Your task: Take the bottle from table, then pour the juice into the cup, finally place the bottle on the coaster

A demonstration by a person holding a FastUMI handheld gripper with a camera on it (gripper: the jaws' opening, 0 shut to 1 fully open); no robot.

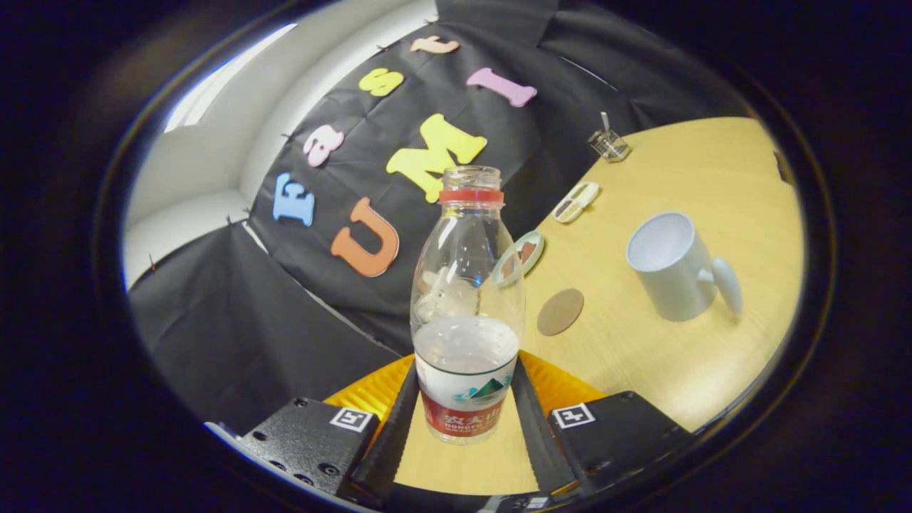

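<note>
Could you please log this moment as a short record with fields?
bottle: uncapped, upright between the fingers, partly filled with clear liquid
gripper: both fingers press the bottle's lower part
cup: beyond the fingers, on the table, inside looks empty
coaster: round, bare, between bottle and cup
stage: bottle gripped, no pouring yet

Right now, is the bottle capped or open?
Open: the bottle, held between the claw's fingers, shows a bare mouth above its red neck ring, with no cap.

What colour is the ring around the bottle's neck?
Red; the ring on the bottle between the fingers shows clearly in the gripper view.
</note>
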